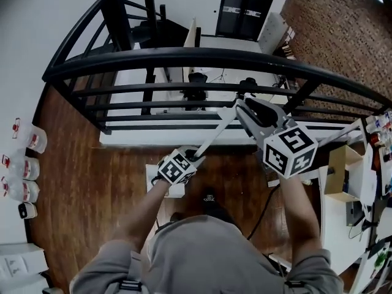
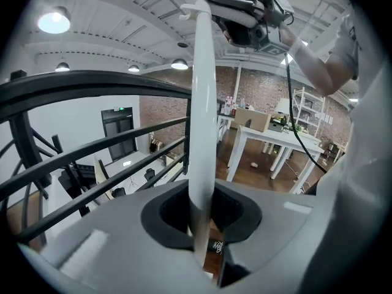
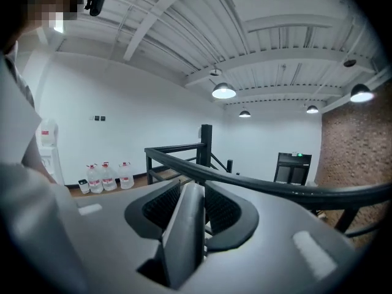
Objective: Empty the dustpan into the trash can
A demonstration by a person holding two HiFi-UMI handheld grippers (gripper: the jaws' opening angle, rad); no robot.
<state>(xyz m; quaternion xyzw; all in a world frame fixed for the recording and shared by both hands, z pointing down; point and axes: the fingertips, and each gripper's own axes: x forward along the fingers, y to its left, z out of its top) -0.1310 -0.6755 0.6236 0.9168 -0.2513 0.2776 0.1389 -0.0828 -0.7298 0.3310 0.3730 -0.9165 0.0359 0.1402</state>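
White dustpan handle (image 1: 214,133): long axis slants from left tongs (image 1: 193,158), low, up to right tongs (image 1: 240,107), high. Both tongs are clamped on it. Pan end lies below left tongs, unclear. Trash can unseen.

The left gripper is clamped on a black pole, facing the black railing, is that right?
Not quite: the pole in the left gripper is white, not black, as the left gripper view shows. It is clamped, and the railing ahead is black.
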